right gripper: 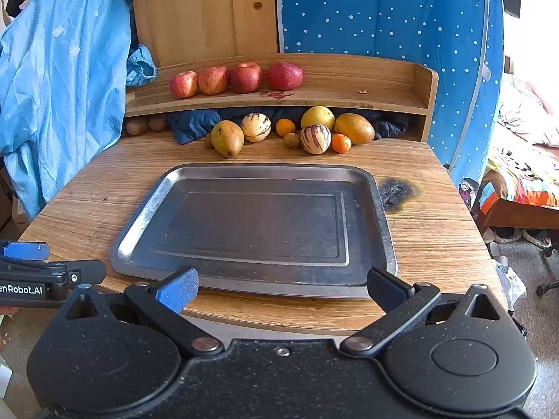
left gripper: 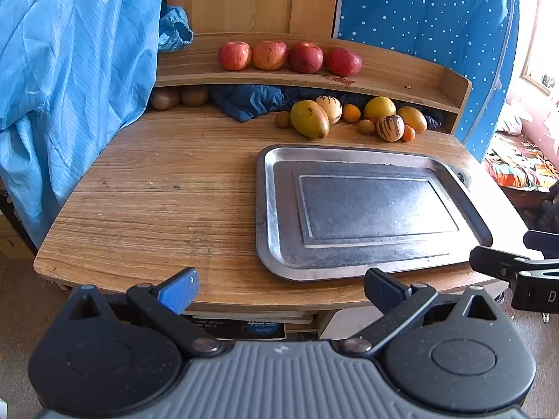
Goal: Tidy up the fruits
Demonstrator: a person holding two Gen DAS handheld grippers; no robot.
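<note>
Hovering at the near edge of the wooden counter (right gripper: 436,230), both tongs are standing wide apart and holding nothing. The left tongs (left gripper: 281,288) are sitting before bare wood, just left of the metal tray (left gripper: 265,209), while the right tongs (right gripper: 281,288) are facing the tray's near rim. The tray is lying empty on the counter, with a dark scorch mark (right gripper: 398,192) just beside its far right corner. Beyond the tray, loose fruit is lying in a cluster at the back of the counter: 2 mangoes (right gripper: 227,138), 2 striped pepino melons (right gripper: 316,138), a yellow grapefruit (right gripper: 317,117), 2 small oranges (right gripper: 341,142) and some kiwis (right gripper: 291,140). 2 more kiwis (right gripper: 137,125) are sitting well apart at the far left, under the shelf (right gripper: 349,87). 4 red apples (right gripper: 213,80) are lining the shelf above, side by side. A dark blue cloth (right gripper: 192,124) is bunching up under the shelf behind the fruit.
</note>
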